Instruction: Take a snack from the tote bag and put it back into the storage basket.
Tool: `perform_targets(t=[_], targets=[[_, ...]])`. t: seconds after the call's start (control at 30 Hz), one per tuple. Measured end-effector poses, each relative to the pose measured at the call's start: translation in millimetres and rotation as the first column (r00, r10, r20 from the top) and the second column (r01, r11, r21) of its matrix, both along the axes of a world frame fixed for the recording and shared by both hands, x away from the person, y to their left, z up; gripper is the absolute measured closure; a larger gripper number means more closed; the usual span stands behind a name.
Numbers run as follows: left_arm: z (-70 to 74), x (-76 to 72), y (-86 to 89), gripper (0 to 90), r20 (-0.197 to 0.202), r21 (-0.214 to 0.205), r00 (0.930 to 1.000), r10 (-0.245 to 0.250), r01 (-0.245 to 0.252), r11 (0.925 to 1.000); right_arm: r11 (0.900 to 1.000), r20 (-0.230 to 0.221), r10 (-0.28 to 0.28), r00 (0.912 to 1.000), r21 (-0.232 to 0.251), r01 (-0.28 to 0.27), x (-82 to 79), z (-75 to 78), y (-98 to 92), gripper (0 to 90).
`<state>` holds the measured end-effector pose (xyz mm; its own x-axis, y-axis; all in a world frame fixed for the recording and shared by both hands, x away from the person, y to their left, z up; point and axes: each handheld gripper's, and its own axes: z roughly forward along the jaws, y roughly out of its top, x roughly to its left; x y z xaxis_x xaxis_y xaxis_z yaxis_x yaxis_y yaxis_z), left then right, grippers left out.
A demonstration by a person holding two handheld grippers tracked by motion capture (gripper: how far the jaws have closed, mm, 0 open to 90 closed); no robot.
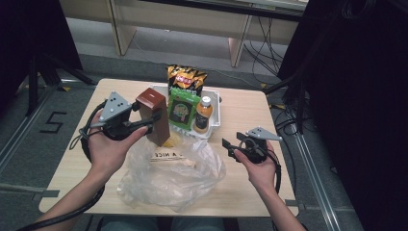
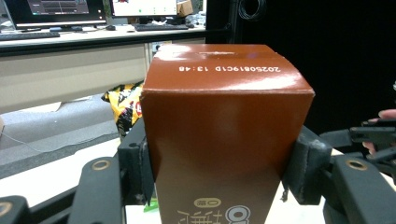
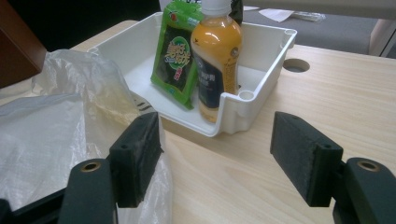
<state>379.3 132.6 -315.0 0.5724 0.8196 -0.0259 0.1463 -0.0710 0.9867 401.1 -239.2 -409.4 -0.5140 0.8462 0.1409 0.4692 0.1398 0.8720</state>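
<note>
so your left gripper (image 1: 155,118) clamps the brown box (image 1: 155,114) upright above the plastic bag (image 1: 173,175), likely to bag it, while your right gripper (image 1: 230,147) waits open beside the tray (image 1: 215,120).

The brown box (image 2: 224,140) has white numbers on its top, printed upside down: "20250819C1D 13:48". Low on its front are big white letters, too cut off to read. The plastic bag (image 1: 168,175) shows the words "A NICE". The floor beside the tabletop (image 1: 240,110) has a black "5" (image 1: 52,122) marked on it.
</note>
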Motion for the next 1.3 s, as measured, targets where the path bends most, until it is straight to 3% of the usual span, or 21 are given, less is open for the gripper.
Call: perform_targets(t=[0.07,0.43,0.5,0.57,1.0,1.03,1.1,1.17,1.2,1.23,1.3], targets=[[1.6,3.4,0.4,38.1,0.002,0.002,1.0,0.004,-0.004,1.0,0.9999,0.019,0.008,0.9998,-0.013,-0.008,1.2,-1.1,-1.0,34.0],[10.2,21.5,3.8,38.2,0.008,0.002,0.9994,0.033,-0.033,0.9995,0.9998,0.011,0.007,0.9999,-0.019,-0.007,0.8,-1.4,-1.0,33.8],[11.1,25.0,3.8,38.2,0.013,0.0,0.9992,0.039,-0.039,0.9992,0.9997,0.026,0.012,0.9996,-0.024,-0.011,2.1,-2.6,-1.2,33.7],[11.3,29.4,3.7,38.1,0.011,-0.003,0.9989,0.046,-0.046,0.9989,0.9998,0.007,0.006,1.0,-0.018,-0.006,1.3,-1.8,-0.8,33.7],[9.0,56.9,-0.4,38.1,0.013,0.015,0.9947,0.102,-0.102,0.9947,0.9999,0.001,0.006,1.0,-0.016,-0.006,0.8,-2.4,-0.3,33.8],[8.4,59.4,-0.7,38.1,0.013,0.018,0.9941,0.108,-0.108,0.994,0.9995,0.015,0.013,0.9998,-0.03,-0.012,1.8,-2.5,-1.4,33.8],[7.7,63.1,-1.2,38.0,0.012,0.017,0.993,0.118,-0.118,0.9929,0.9999,-0.004,0.009,1.0,-0.013,-0.009,0.6,-2.9,0.0,33.8],[7.2,66.8,-1.4,38.0,0.011,0.015,0.9922,0.124,-0.124,0.9921,0.9994,0.008,0.011,0.9999,-0.034,-0.011,1.1,-3.0,-1.2,33.8],[6.9,68.8,-1.8,38.0,0.01,0.014,0.9918,0.127,-0.127,0.9918,1.0,-0.008,0.006,0.9999,-0.005,-0.006,0.3,-2.8,0.6,33.8],[6.5,70.7,-2.4,38.0,0.008,0.01,0.9915,0.13,-0.13,0.9915,1.0,-0.006,0.006,1.0,-0.001,-0.006,0.0,-2.5,0.7,33.8],[5.8,74.7,-3.1,38.0,0.006,0.007,0.991,0.133,-0.133,0.991,0.9991,0.032,0.014,0.9994,-0.042,-0.012,1.9,-2.3,-2.1,33.8]])
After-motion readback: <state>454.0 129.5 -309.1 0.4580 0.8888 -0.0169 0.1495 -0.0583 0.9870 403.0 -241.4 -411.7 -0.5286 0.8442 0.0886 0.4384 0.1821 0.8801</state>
